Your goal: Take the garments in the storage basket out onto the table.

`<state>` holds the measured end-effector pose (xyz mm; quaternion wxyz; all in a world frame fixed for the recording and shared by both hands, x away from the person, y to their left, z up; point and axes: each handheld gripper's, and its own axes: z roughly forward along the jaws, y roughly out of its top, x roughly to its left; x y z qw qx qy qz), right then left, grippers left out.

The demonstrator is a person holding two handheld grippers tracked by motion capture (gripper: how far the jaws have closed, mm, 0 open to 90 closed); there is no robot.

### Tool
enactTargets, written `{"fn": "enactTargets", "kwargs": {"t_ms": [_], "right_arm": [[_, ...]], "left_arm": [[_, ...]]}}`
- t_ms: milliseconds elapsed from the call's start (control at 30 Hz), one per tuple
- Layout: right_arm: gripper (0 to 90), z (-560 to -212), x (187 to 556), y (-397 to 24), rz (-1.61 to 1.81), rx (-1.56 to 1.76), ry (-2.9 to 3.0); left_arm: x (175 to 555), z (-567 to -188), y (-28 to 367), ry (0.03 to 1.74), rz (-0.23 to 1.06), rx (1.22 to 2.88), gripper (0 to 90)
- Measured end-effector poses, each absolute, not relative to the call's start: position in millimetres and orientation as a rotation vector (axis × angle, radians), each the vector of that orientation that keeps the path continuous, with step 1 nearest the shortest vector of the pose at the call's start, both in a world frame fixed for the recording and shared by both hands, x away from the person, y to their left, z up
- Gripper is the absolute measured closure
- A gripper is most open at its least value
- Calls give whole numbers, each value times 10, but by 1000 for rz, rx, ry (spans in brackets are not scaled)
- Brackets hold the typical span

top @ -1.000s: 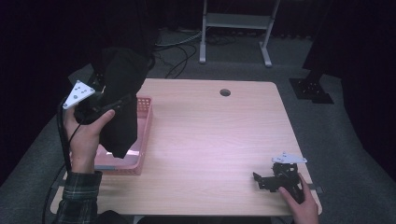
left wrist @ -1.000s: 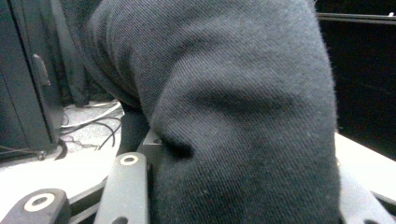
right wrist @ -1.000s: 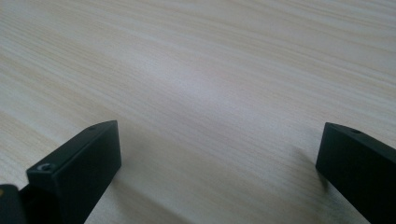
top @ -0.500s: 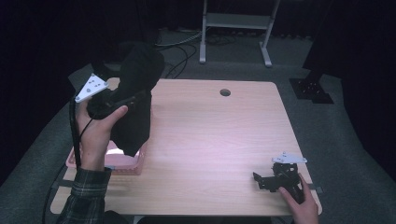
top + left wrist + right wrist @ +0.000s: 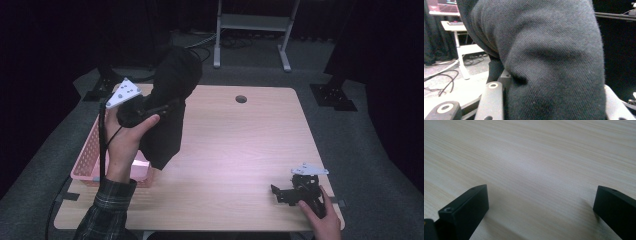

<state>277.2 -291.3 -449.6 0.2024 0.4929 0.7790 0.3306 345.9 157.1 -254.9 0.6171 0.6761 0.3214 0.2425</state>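
Left gripper clenched on dark garment, lifted above pink basket at table's left edge. Jaw tips buried in cloth. Right gripper released, resting near front right corner.

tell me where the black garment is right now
In the high view the black garment hangs from the left gripper, lifted above the table's left side, just right of the pink basket.

Light wooden table, pink basket at left edge, right tool resting near corner
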Motion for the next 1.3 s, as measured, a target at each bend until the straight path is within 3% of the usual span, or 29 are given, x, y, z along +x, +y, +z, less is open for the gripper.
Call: {"fn": "enactTargets", "kwargs": {"t_ms": [1300], "right_arm": [[0,-4496,2771,-2913,922,1376,2175]], "left_arm": [[3565,-3165,585,592,330,1712,517]]}}
